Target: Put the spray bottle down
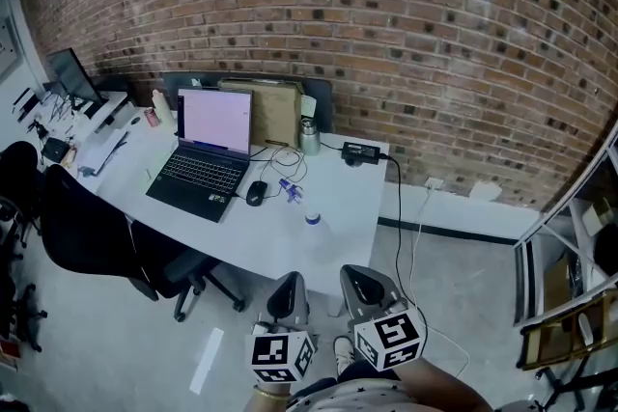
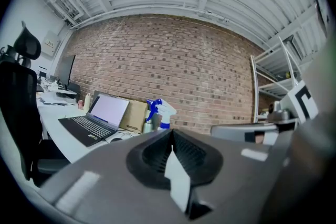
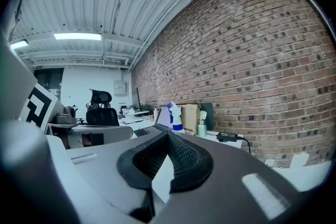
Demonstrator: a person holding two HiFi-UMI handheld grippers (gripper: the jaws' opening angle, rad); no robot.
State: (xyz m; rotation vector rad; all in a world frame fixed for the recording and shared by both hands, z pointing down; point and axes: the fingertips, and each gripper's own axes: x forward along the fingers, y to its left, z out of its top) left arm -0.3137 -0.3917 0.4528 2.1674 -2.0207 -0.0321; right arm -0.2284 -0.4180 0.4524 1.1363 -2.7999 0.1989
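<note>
The white spray bottle (image 1: 312, 218) with a blue head stands upright on the white desk (image 1: 348, 207), near its front right corner. It also rises just past the jaw tips in the left gripper view, where the spray bottle (image 2: 160, 113) shows against the brick wall, and in the right gripper view as a small spray bottle (image 3: 175, 115). My left gripper (image 1: 287, 281) and right gripper (image 1: 360, 275) hang side by side in front of the desk, short of its edge. Both are shut with nothing between the jaws and point level at the desk (left gripper (image 2: 170, 131), right gripper (image 3: 168, 134)).
An open laptop (image 1: 208, 154), a mouse (image 1: 255, 193), a metal flask (image 1: 309, 136), a cardboard box (image 1: 275, 111) and a power adapter (image 1: 359, 151) with its cable lie on the desk. A black office chair (image 1: 87, 227) stands at the left, metal shelving (image 1: 570, 275) at the right.
</note>
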